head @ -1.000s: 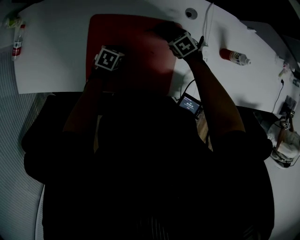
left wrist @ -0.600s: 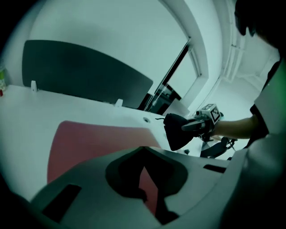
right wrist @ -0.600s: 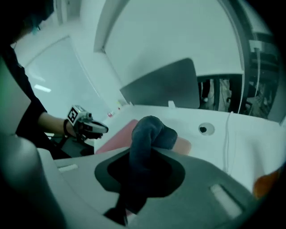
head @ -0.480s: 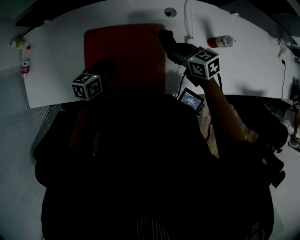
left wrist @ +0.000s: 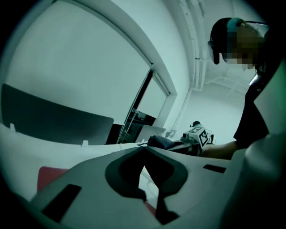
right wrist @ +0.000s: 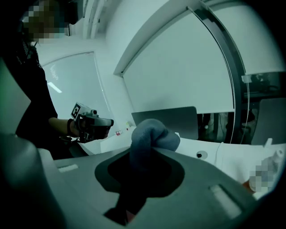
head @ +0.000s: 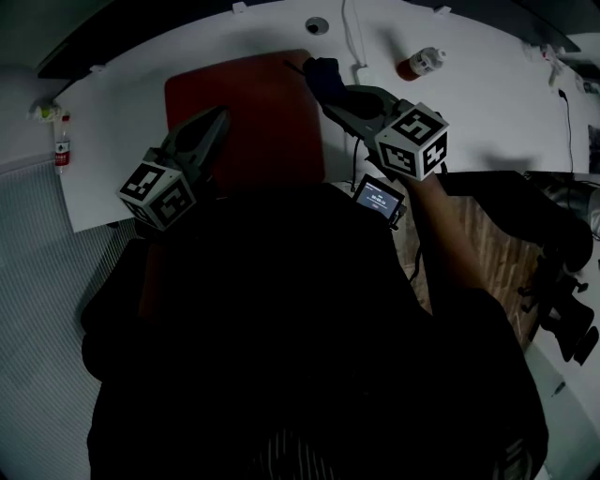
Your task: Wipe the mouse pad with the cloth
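A dark red mouse pad (head: 248,103) lies on the white table (head: 487,112); its corner also shows low in the left gripper view (left wrist: 48,175). My right gripper (head: 326,82) is shut on a bunched blue-grey cloth (head: 317,69) and hangs in the air over the pad's far right edge. In its own view the cloth (right wrist: 154,133) bulges up out of the right gripper (right wrist: 149,145). My left gripper (head: 219,116) is raised above the pad's left part. It is shut and holds nothing (left wrist: 144,148). From there I see the cloth (left wrist: 160,142) off to the right.
A red-capped bottle (head: 420,62) lies at the far right of the table, and a small bottle (head: 62,150) stands at its left edge. A white cable (head: 354,47) and a round grommet (head: 317,25) are behind the pad. A small lit screen (head: 378,199) hangs at the near edge.
Both grippers have lifted off the pad and drawn back toward me, tilting upward. The right one still holds the cloth. The head view has shifted left.
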A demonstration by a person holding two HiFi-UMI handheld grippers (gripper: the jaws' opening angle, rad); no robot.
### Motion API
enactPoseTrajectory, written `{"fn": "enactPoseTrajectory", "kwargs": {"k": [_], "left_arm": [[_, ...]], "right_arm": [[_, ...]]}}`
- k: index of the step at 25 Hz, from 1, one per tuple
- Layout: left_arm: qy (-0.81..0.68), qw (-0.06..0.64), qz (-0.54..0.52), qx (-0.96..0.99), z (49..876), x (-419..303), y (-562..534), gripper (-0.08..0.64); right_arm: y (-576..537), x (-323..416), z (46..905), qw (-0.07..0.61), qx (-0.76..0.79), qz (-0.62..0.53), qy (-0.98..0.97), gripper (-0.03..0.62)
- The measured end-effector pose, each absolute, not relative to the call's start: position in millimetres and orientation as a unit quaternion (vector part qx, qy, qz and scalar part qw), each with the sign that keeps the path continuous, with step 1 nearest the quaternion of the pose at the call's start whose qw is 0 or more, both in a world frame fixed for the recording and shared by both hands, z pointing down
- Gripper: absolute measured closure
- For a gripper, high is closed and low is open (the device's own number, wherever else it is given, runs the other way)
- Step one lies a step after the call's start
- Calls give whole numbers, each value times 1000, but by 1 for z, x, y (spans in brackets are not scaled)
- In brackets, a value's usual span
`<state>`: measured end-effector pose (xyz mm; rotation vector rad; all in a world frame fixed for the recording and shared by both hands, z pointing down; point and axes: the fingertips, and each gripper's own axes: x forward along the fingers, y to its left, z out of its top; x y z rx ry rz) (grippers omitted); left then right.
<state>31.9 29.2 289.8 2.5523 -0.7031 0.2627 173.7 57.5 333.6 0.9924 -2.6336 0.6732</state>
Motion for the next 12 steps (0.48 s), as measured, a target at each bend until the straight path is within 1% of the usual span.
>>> {"fn": "enactPoseTrajectory", "kwargs": {"k": [2,4,9,12], "left_arm": [[-240,219,106,940,291,37,36,552],[-231,215,114,942,298,38,43,552],[-209,237,120,941,314,42,70,552],[-210,254,113,937,321,24,85,552]], "right_arm": [[63,167,321,111,350,223,-903,532],[71,161,313,100,358,221,-902,532],[98,152,309,103,370,232,-894,532],[107,138,310,119,371,231,-892,532]]}}
